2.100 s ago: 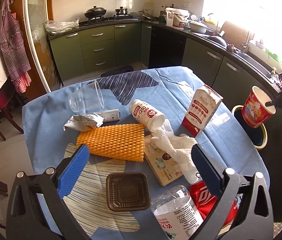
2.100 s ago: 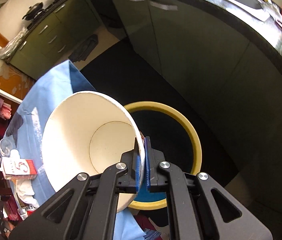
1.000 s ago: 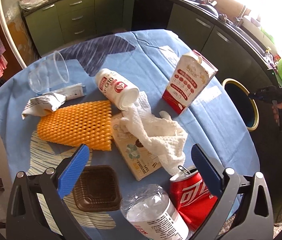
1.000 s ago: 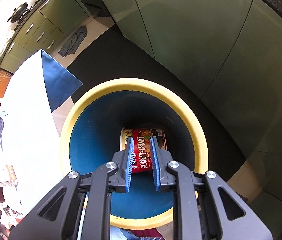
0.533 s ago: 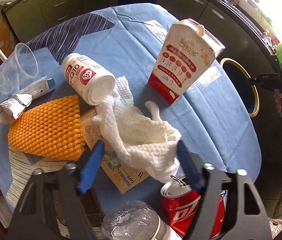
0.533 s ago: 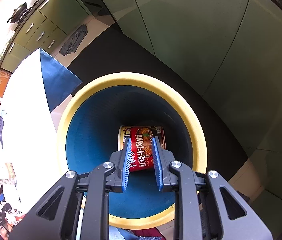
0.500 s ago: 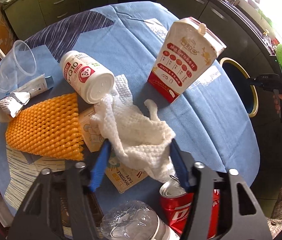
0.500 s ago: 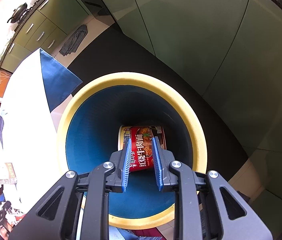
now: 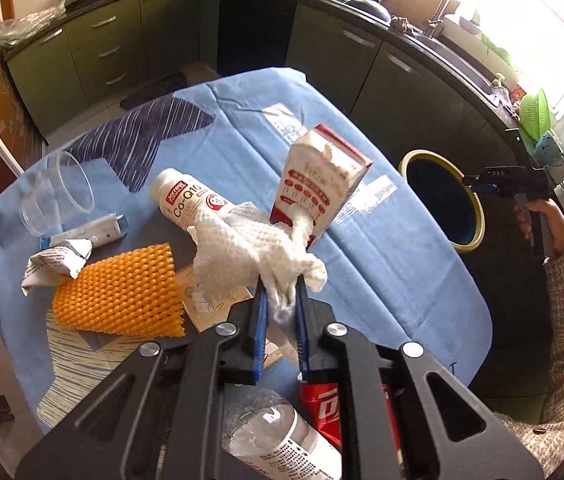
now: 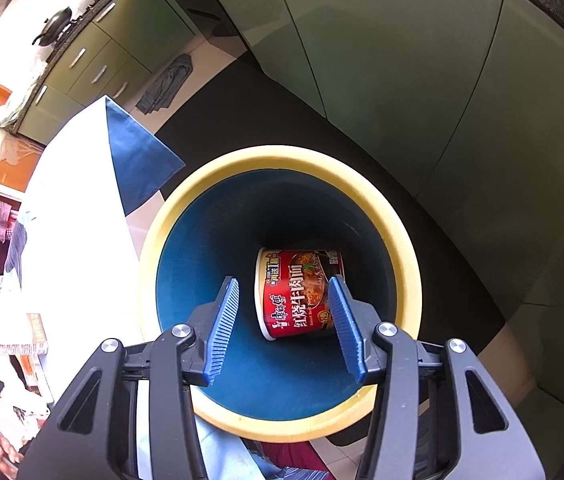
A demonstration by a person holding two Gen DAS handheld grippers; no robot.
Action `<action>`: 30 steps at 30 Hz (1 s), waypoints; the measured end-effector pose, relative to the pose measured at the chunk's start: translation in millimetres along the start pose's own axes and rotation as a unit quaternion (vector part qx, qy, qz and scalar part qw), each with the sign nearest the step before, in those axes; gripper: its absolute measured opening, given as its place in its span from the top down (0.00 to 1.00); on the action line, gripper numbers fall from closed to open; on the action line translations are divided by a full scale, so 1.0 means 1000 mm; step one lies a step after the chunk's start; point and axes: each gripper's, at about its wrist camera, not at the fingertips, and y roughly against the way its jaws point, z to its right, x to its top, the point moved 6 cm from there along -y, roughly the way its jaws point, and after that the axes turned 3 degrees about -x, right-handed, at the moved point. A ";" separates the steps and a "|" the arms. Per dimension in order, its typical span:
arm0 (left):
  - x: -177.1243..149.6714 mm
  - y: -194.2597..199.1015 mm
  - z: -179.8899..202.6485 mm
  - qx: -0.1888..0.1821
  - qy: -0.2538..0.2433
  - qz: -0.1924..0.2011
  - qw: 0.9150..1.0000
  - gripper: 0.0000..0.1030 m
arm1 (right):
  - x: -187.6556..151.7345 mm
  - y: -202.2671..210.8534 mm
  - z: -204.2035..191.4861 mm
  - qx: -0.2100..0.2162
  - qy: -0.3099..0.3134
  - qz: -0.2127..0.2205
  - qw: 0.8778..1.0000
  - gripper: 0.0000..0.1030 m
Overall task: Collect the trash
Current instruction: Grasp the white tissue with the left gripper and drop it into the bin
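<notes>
My left gripper [image 9: 281, 286] is closing its jaws on a crumpled white paper towel [image 9: 250, 248]; the blue pads pinch its lower end and it hangs raised over the table. My right gripper [image 10: 283, 280] hovers above the yellow-rimmed blue bin [image 10: 282, 156], its jaws opening with nothing between them. A red instant-noodle cup [image 10: 298, 292] lies on its side at the bin's bottom. The left wrist view shows the right gripper [image 9: 478, 184] beside the bin [image 9: 402, 162], held by a person's hand.
On the blue tablecloth [image 9: 382, 280] lie a milk carton [image 9: 322, 184], white bottle [image 9: 190, 202], clear cup [image 9: 56, 196], orange foam net [image 9: 118, 292], wrapper [image 9: 54, 264], flat box [image 9: 210, 300], red can [image 9: 322, 404] and plastic bottle [image 9: 278, 440]. Green kitchen cabinets surround.
The left jaws went from wide open to pinching the paper towel and raised it. The right jaws dropped the noodle cup into the bin and have now spread wider.
</notes>
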 end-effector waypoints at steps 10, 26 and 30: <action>0.035 0.034 0.104 -0.041 -0.099 0.028 0.994 0.88 | -0.011 0.035 0.005 -0.013 0.028 0.043 0.999 0.54; 0.140 -0.178 0.300 -0.059 -0.208 -0.055 0.975 0.82 | -0.050 0.093 0.074 -0.036 0.028 0.105 0.993 0.54; 0.151 -0.204 0.306 -0.029 -0.195 -0.054 0.979 0.42 | -0.054 0.097 0.088 -0.043 0.027 0.107 0.993 0.54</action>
